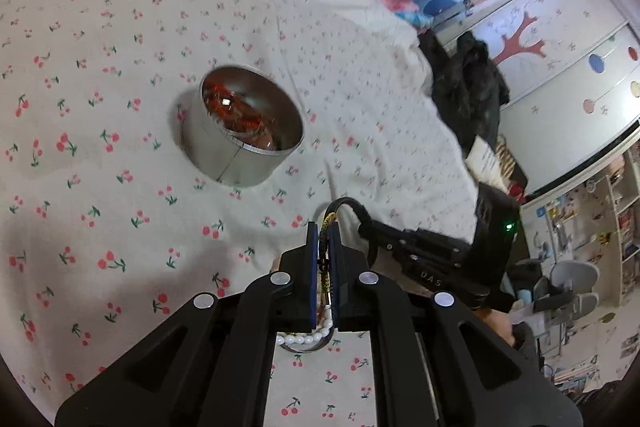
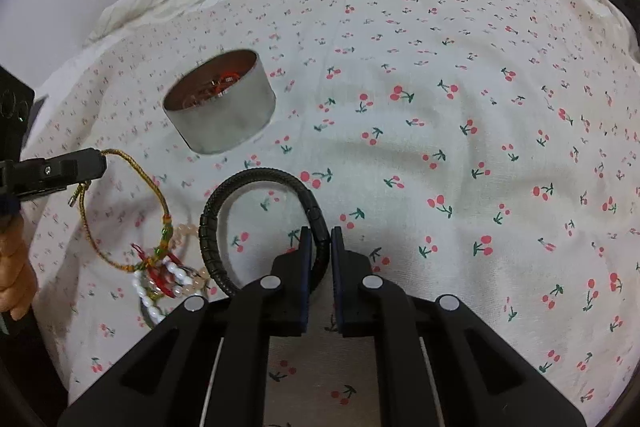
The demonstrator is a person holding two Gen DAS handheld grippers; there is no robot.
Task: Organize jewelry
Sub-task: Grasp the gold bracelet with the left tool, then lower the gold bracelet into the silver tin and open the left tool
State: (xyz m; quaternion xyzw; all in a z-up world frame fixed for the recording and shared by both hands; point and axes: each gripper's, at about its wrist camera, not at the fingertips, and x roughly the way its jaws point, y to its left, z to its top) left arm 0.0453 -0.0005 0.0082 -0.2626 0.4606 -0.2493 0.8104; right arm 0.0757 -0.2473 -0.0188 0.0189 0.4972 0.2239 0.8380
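While both grippers are angled down over the cherry-print bedsheet (image 2: 440, 131), a thin braided gold cord bracelet (image 2: 86, 223) is pinched by the left gripper (image 1: 323, 259), its jaws closed tight on the cord. Seen from the right wrist view, the cord loop is hung from that gripper's tip at the left edge, and it is tangled at its low end with a cluster of jewelry (image 2: 168, 275): white bead strand, peach beads, red and green bits, resting on the sheet. In the left wrist view the white beads (image 1: 308, 337) are seen under the fingers, with a metal ring beside them. A black braided leather bracelet (image 2: 256, 223) is clamped by the right gripper (image 2: 320, 247), jaws narrow, pads pressed on one end near the clasp; the rest of the loop is arched up and left in front of the fingers. A round metal tin (image 1: 244, 131), lid off, is set on the sheet ahead of both grippers, well apart from them; red items are seen inside, blurred. A hand (image 2: 14, 267) is partly seen at the left edge of the right wrist view.
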